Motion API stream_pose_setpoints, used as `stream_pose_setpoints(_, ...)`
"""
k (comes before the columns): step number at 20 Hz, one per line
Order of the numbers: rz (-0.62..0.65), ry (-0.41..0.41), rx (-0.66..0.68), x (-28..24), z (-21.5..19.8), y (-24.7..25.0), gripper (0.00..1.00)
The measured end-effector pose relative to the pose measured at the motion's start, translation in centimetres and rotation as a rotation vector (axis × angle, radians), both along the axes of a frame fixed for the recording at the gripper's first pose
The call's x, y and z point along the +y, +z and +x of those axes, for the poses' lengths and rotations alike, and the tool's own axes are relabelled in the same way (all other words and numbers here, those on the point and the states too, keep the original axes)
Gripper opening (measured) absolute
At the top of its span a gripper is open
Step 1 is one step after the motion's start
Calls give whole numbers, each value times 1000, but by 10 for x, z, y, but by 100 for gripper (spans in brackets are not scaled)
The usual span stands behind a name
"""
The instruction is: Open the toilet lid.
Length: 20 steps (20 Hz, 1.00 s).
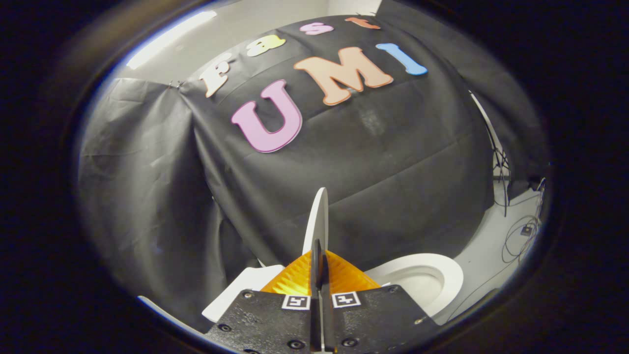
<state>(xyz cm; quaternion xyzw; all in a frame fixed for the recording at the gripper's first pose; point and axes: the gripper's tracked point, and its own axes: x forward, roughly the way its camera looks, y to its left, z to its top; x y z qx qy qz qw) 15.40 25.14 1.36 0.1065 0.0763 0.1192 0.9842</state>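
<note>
Gripper: the gripper [318, 255] points forward, its two fingers drawn almost together, with the thin edge of the toilet lid pinched between them.
Finger contact: both fingers [344, 278] press on the lid's lower part, one against each face, so the lid is held firmly.
Toilet lid: the toilet lid [318, 216] is white and flat. It is seen edge-on and stands nearly upright, rising straight up out of the grip and tapering to a rounded top beyond the fingertips.
Toilet bowl: the toilet bowl [444, 280] is white with a rounded rim and lies uncovered, just to the right of the fingers and a little ahead of them. Its hollow inside shows as a shaded curve.
Tank side: a flat white surface [245, 290], likely part of the toilet, sits just left of the fingers, close under them. Which part it is cannot be told for sure.
Booth wall: a black cloth wall [393, 162] hangs well beyond the lid, creased and draped, and fills the background ahead of the gripper.
Floor: a pale floor [484, 255] shows to the right, past the bowl.
Cables: thin dark cables [521, 236] loop loosely over the floor far to the right, near the foot of the cloth wall.
Ceiling light: a long bright light strip [169, 39] glows high up and to the left, above the cloth.
</note>
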Motion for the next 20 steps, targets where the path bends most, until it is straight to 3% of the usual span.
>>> stream_pose_setpoints(7, -239, 61, -43, 65, -8, 9, 4)
stream_pose_setpoints(20, -342, 183, -104, 159, -12, -5, 6)
